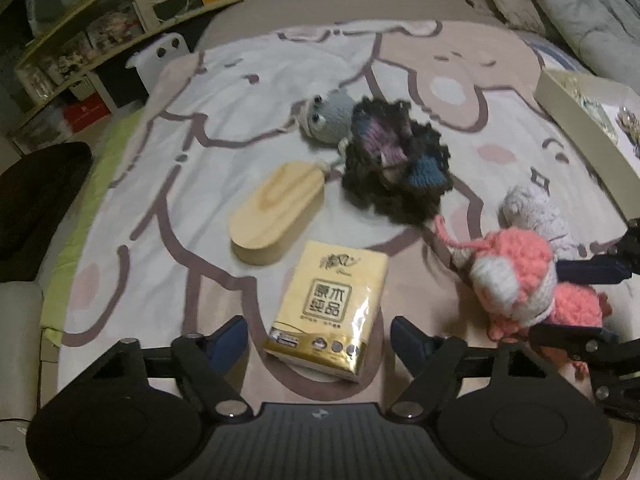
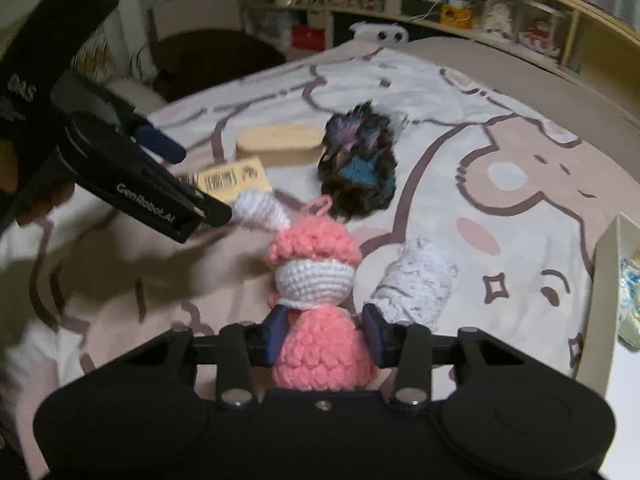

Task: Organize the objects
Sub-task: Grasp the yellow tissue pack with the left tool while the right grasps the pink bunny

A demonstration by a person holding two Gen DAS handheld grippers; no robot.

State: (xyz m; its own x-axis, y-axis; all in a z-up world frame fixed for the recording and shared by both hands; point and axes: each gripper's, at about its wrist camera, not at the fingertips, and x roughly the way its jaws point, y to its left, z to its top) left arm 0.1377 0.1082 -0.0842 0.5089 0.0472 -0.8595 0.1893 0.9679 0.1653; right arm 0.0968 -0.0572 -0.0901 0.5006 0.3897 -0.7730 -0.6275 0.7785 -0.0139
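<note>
A pink and white crochet doll (image 2: 316, 300) sits between the fingers of my right gripper (image 2: 325, 336), which is shut on its body; it also shows at the right of the left wrist view (image 1: 520, 280). My left gripper (image 1: 320, 344) is open above a yellow tissue pack (image 1: 328, 308), its fingers either side of the pack's near end. That left gripper (image 2: 182, 178) shows at the left of the right wrist view. A wooden oval box (image 1: 276, 210), a dark crochet flower (image 1: 396, 164), a grey crochet toy (image 1: 324, 116) and a pale grey crochet piece (image 1: 532, 212) lie on the bed.
The bedspread (image 1: 248, 92) has a cartoon print. A cream tray (image 1: 576, 120) with small items sits at the right edge. Shelves (image 1: 100, 28) line the far wall and a dark chair (image 1: 36, 200) stands at the left.
</note>
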